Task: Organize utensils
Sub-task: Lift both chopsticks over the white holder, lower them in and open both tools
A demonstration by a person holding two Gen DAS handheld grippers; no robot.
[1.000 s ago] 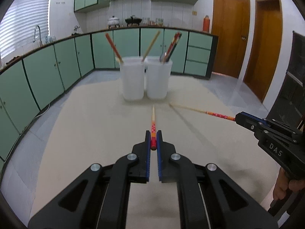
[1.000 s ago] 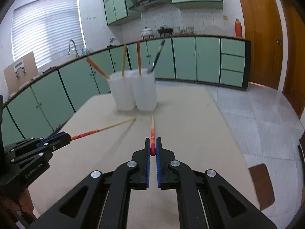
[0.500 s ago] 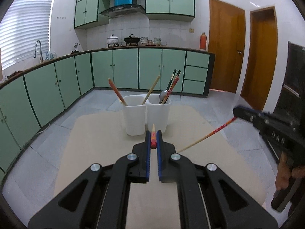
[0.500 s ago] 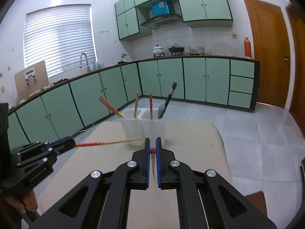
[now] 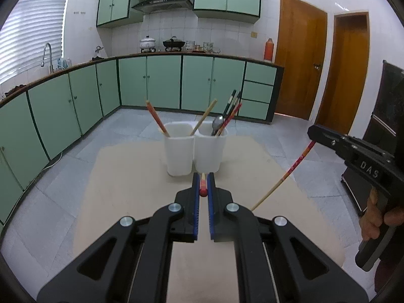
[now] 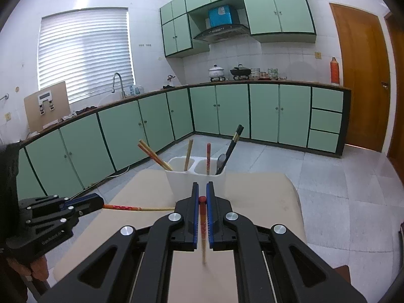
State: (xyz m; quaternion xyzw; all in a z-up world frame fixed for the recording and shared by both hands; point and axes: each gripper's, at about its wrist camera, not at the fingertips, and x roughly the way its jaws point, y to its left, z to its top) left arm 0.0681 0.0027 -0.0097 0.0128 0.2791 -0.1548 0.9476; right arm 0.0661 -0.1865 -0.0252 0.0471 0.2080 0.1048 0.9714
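Two white utensil holders (image 5: 178,151) (image 5: 210,149) stand side by side at the far end of the beige table (image 5: 126,176), holding chopsticks and a spoon (image 5: 217,124). They also show in the right wrist view (image 6: 195,174). My left gripper (image 5: 203,189) is shut on a red-ended chopstick (image 5: 203,187), held level above the table and pointing at the holders. My right gripper (image 6: 202,197) is shut on a matching chopstick (image 6: 202,224), whose tip hangs down toward the table. Each gripper shows in the other's view, the right one (image 5: 313,131) and the left one (image 6: 97,203).
Green kitchen cabinets (image 5: 151,83) run along the far wall and left side. Wooden doors (image 5: 300,63) are at the right. A dark chair or cabinet (image 5: 386,116) stands by the table's right side. Grey tiled floor surrounds the table.
Both grippers have lifted their chopsticks off the table and risen. The right chopstick has swung from pointing forward to pointing down. The holders now appear lower and farther.
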